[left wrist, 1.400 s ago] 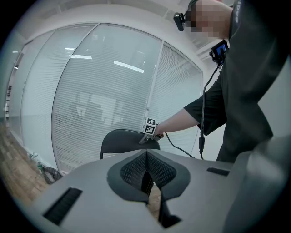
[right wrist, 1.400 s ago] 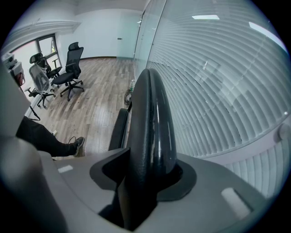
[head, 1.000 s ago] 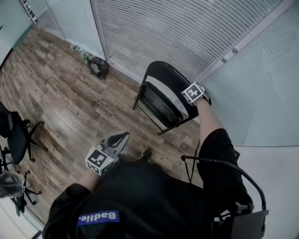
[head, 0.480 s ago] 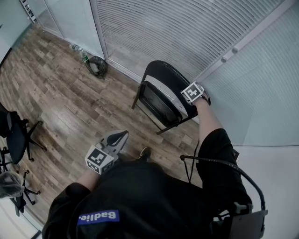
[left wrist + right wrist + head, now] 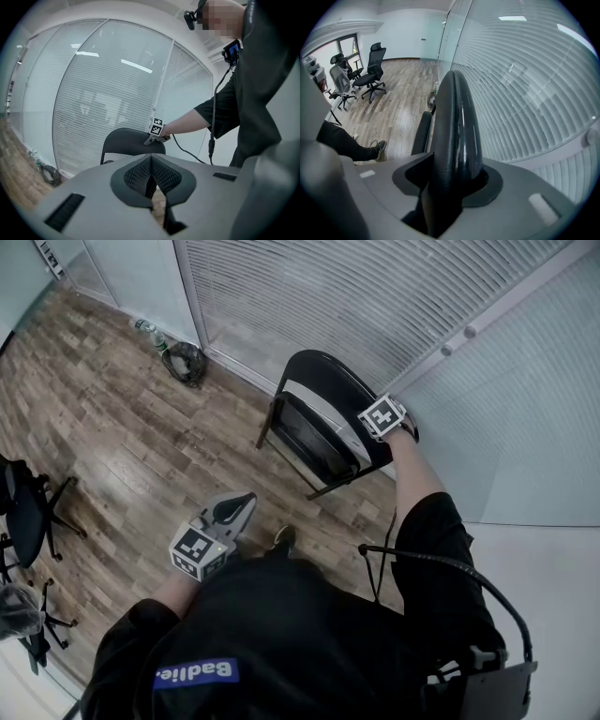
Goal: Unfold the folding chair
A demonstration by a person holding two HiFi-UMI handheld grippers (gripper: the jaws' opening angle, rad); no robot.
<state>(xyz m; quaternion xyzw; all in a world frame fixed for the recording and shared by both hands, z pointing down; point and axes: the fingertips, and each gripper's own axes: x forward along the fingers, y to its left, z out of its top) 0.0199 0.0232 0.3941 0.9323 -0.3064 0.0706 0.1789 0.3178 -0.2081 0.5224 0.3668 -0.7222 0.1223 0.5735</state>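
Note:
A black folding chair (image 5: 319, 432) stands by the glass wall, its seat (image 5: 312, 442) tilted steeply up against the frame. My right gripper (image 5: 386, 423) points down onto the top of the backrest (image 5: 457, 108) and is shut on its rounded edge, which fills the gap between the jaws. The left gripper view shows the backrest (image 5: 132, 143) with the right gripper (image 5: 156, 131) on its top right corner. My left gripper (image 5: 225, 521) hangs in front of my body, well short of the chair, shut with nothing in it; its pads (image 5: 161, 176) meet.
Wood floor runs to the left. A dark bag (image 5: 183, 362) and a bottle (image 5: 145, 331) lie at the foot of the blinds. Office chairs (image 5: 28, 507) stand at the far left. My shoe (image 5: 281, 540) is near the chair legs. A cable (image 5: 441, 566) loops by my right side.
The head view has shifted slightly, sliding the whole scene up and left. The right gripper stays on the backrest and the left gripper hangs in much the same place.

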